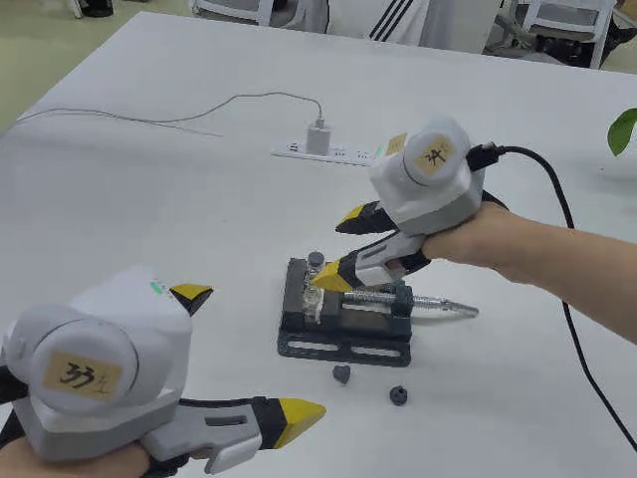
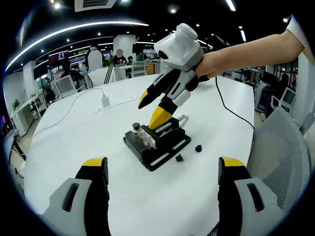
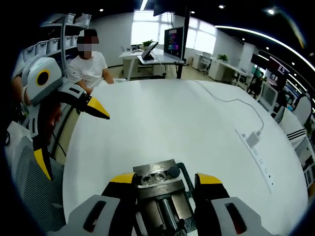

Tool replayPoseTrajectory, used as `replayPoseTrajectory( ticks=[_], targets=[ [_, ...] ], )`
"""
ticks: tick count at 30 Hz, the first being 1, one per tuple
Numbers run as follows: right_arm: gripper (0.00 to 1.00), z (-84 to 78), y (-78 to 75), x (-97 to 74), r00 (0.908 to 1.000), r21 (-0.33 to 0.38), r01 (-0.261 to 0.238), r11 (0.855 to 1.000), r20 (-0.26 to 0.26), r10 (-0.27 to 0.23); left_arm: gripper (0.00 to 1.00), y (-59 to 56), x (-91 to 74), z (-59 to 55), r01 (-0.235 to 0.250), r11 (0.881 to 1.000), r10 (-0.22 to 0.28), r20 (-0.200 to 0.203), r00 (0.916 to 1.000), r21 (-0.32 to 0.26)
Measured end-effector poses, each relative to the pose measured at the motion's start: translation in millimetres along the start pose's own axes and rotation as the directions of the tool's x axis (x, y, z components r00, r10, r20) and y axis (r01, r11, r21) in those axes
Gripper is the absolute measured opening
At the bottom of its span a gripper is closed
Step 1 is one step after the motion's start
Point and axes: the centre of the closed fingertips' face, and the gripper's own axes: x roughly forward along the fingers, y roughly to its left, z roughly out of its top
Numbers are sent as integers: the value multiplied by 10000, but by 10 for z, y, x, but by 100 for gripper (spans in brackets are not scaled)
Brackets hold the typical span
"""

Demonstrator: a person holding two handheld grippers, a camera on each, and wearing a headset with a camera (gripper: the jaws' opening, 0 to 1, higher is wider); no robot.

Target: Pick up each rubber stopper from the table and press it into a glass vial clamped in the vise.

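left gripper (image 1: pixel 249 354): sticker "33", jaws wide, empty | right gripper (image 1: pixel 338 249): jaws apart over vise (image 1: pixel 343 341), mid-table (image 1: pixel 149 159) | loose stopper (image 1: pixel 341 374), second stopper (image 1: pixel 398 395): toward table's near edge

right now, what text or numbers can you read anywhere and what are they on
"33": tan sticker on the left tool.
Round label on the right tool: handwritten mark, not legible.
Monitor screen: too blurred to read.

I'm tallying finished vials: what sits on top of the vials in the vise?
A dark stopper caps the end vial in the vise. The right gripper view shows two neighbouring vials apparently open. In the head view the right gripper partly covers them.
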Motion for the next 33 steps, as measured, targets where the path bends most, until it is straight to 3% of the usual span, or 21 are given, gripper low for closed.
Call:
replayPoseTrajectory(
  ticks=[7,18,25,33],
  targets=[
    [41,-50,204,-108,9988,588,95,9982,483,-124,91,15,-18,-10,87,9999,-87,-4,10000,73],
    [33,-541,665,-25,9992,1434,-207,9895,354,158,91,24,-67,-43,127,9999,-127,-18,9999,65],
    [24,-772,790,86,9996,1691,-278,9852,-42,290,90,9,-100,-63,156,9999,-156,-35,9999,27],
    [16,-885,791,172,9994,1708,-178,9851,-247,224,90,11,-129,-113,79,9999,-80,-119,9999,-73]
  ],
)
